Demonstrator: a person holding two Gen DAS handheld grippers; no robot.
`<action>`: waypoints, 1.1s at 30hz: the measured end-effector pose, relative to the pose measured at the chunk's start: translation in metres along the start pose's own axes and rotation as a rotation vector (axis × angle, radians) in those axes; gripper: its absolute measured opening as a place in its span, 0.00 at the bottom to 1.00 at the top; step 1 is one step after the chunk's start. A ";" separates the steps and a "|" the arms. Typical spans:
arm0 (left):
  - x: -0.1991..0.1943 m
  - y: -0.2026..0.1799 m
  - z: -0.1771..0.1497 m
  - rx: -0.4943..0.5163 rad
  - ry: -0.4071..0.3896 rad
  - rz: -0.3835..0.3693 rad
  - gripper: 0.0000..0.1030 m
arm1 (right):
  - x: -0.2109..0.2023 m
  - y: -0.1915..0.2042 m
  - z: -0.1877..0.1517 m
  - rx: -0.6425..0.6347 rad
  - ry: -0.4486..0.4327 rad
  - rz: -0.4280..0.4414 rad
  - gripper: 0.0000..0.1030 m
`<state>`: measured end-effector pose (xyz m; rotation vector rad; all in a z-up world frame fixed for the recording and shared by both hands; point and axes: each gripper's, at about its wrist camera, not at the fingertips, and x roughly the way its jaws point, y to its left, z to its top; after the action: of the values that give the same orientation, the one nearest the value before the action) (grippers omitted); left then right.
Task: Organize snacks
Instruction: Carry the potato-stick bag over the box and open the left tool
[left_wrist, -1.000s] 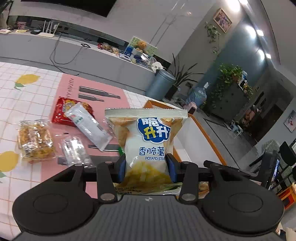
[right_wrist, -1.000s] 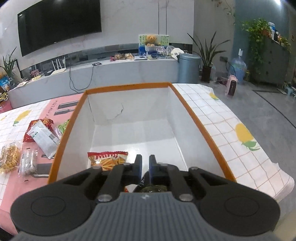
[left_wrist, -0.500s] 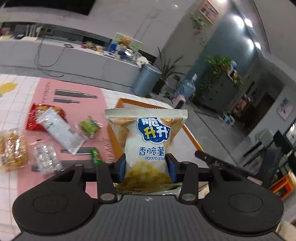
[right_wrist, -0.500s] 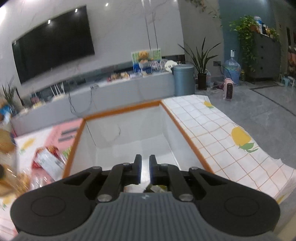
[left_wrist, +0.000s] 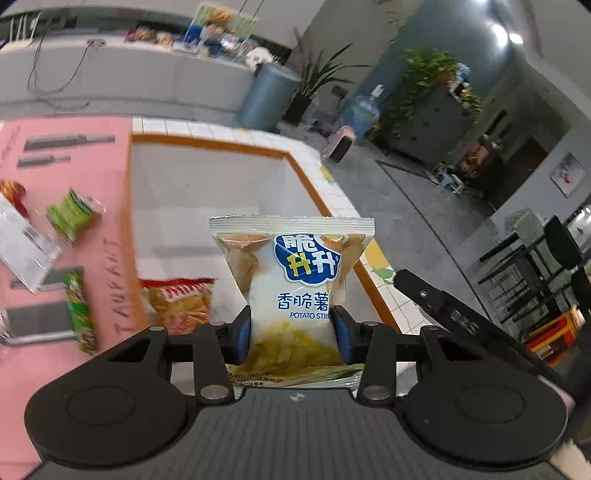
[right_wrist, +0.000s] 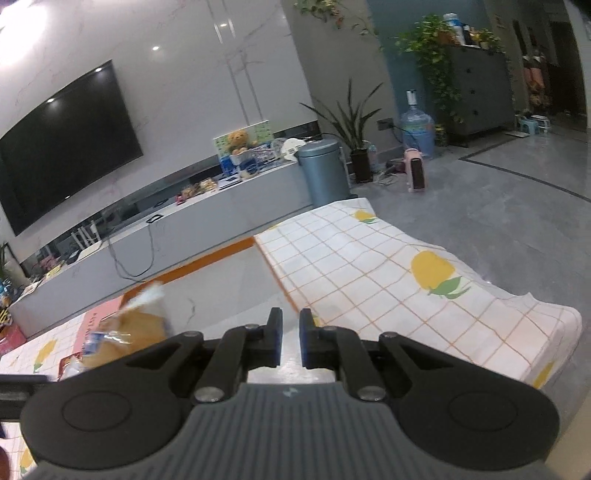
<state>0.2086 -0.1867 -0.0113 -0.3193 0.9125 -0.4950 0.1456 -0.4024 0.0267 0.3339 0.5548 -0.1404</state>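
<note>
The potato stick bag (left_wrist: 295, 288) is clamped upright in the left claw (left_wrist: 291, 332), its long axis vertical, sealed top edge up and printed face toward the camera, above the near end of the orange-rimmed white box (left_wrist: 207, 144). One red snack packet (left_wrist: 179, 304) is seen inside that box, near-left. The right claw (right_wrist: 290, 338) is closed on nothing, above the box's right rim.

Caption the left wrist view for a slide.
Left gripper holds a potato stick bag above the orange-rimmed box.
</note>
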 end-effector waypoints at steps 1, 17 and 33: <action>0.007 -0.001 -0.001 -0.005 0.012 0.011 0.48 | -0.001 -0.001 0.000 -0.002 -0.001 -0.005 0.07; 0.084 0.013 -0.006 -0.149 0.158 0.059 0.48 | -0.003 -0.005 -0.001 0.013 -0.001 -0.076 0.09; 0.071 0.004 0.003 -0.119 0.179 0.086 0.83 | -0.006 -0.007 -0.002 0.024 -0.009 -0.051 0.09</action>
<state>0.2485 -0.2217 -0.0593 -0.3460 1.1281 -0.3953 0.1383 -0.4081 0.0267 0.3424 0.5535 -0.1976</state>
